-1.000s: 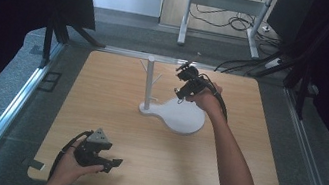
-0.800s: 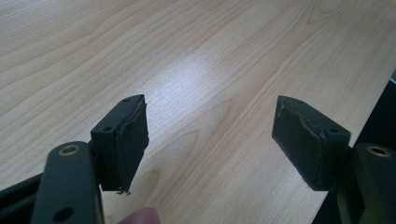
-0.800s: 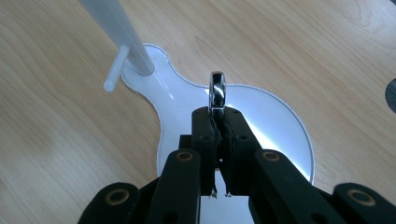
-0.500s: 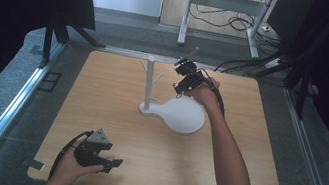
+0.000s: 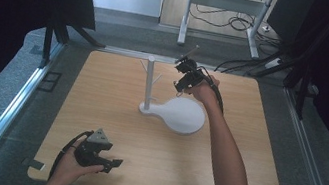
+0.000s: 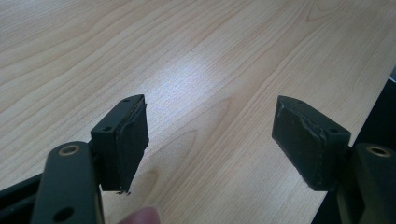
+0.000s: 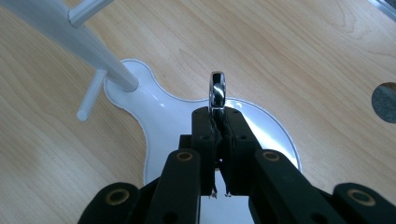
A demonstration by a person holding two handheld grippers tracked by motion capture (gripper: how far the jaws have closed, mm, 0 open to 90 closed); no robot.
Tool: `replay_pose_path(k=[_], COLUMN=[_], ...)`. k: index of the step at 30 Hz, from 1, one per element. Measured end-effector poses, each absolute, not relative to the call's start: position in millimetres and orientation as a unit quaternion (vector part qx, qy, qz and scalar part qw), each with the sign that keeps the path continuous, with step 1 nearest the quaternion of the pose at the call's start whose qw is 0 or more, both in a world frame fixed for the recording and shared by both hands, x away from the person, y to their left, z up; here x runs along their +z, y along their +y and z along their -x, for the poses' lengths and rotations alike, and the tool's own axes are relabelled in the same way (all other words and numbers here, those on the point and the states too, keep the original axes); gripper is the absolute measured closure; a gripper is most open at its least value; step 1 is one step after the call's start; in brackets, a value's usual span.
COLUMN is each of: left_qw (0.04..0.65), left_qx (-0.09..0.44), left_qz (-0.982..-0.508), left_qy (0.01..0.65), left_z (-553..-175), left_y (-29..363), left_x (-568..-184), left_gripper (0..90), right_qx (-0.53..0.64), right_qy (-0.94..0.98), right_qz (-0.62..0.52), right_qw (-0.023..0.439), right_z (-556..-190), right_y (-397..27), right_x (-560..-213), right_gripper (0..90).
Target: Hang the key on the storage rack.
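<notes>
1. Dark curtains are hanging around a pale wooden surface (image 5: 101, 92), which is carrying a white stand (image 5: 183, 118) with an upright post (image 5: 148, 82) and short side pegs.
2. Compared with a second ago, the right claw (image 5: 182, 78) has been drifting a little up and toward the far side of the surface, and is now hovering beside the top of the post rather than over the stand's flat base.
3. The right claw is clamped shut on a small shiny metal ring (image 7: 217, 91), which is sticking up edge-on from between the pads.
4. That shift probably means the ring is being brought level with the pegs, ready for hanging; it is not yet on any peg.
5. In the right gripper view the ring is sitting right at the claw's tip, with a side peg (image 7: 91, 95) off to the left and apart from it, and the stand's base lying below.
6. The left claw (image 5: 107, 164) has not moved, resting low near the front edge of the surface; its pads (image 6: 130, 135) are standing wide apart with only bare wood between them.
</notes>
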State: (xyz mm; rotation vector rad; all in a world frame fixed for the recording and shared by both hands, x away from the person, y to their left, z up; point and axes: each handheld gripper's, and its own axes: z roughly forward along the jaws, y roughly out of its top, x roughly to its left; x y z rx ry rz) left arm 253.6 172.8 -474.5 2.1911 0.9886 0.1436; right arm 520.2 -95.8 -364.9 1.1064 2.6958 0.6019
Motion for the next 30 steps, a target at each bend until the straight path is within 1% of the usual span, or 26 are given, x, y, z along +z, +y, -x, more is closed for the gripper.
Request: replay_pose_path(k=[9, 17, 25, 30], left_qw=[0.36, 0.361, 0.361, 0.358], left_qx=[0.056, 0.054, 0.053, 0.051], left_qz=[-0.849, -0.848, -0.849, -0.852], left_qy=[0.382, 0.383, 0.382, 0.379], left_z=[-253, -253, -253, -253], left_y=[172, 172, 173, 169], left_x=[-474, -474, -474, -475], left_gripper=[27.4, 27.4, 27.4, 27.4], right_qx=[0.205, 0.202, 0.201, 0.207], right_qy=[0.903, 0.904, 0.907, 0.905], right_qz=[-0.367, -0.365, -0.358, -0.357], right_qw=[0.092, 0.099, 0.097, 0.106], right_z=[-523, -528, -533, -533], right_y=[-88, -78, -67, -63], right_x=[-357, -359, -358, -356], right_gripper=[84.2, 84.1, 84.1, 84.1])
